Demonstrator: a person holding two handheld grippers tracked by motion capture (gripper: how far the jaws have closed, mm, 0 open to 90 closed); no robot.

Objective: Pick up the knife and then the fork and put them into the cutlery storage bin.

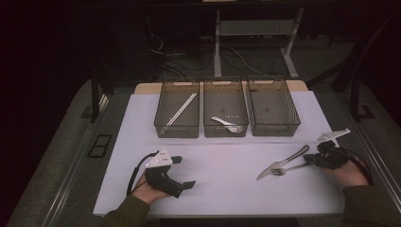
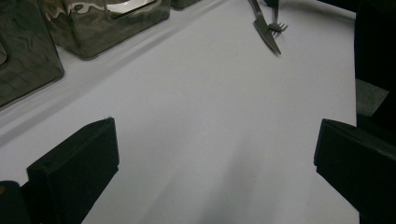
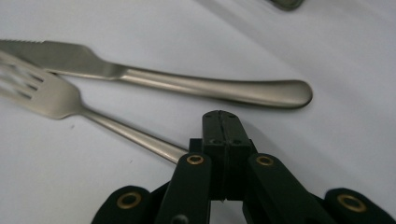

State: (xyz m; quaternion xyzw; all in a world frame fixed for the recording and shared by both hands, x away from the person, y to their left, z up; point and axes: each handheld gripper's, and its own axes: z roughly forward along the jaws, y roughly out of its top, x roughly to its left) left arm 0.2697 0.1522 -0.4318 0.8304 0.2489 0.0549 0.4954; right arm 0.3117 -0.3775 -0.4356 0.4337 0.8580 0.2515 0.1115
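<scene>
My right hand-held gripper (image 3: 223, 122) is clamped on the fork (image 3: 56, 95) handle; lift level, clear the knife (image 3: 187, 84).

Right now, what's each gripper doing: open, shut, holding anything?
Left gripper: open, jaws wide apart over the bare white table, holding nothing.
Right gripper: shut, jaws pressed together on the fork handle, beside the knife.
</scene>
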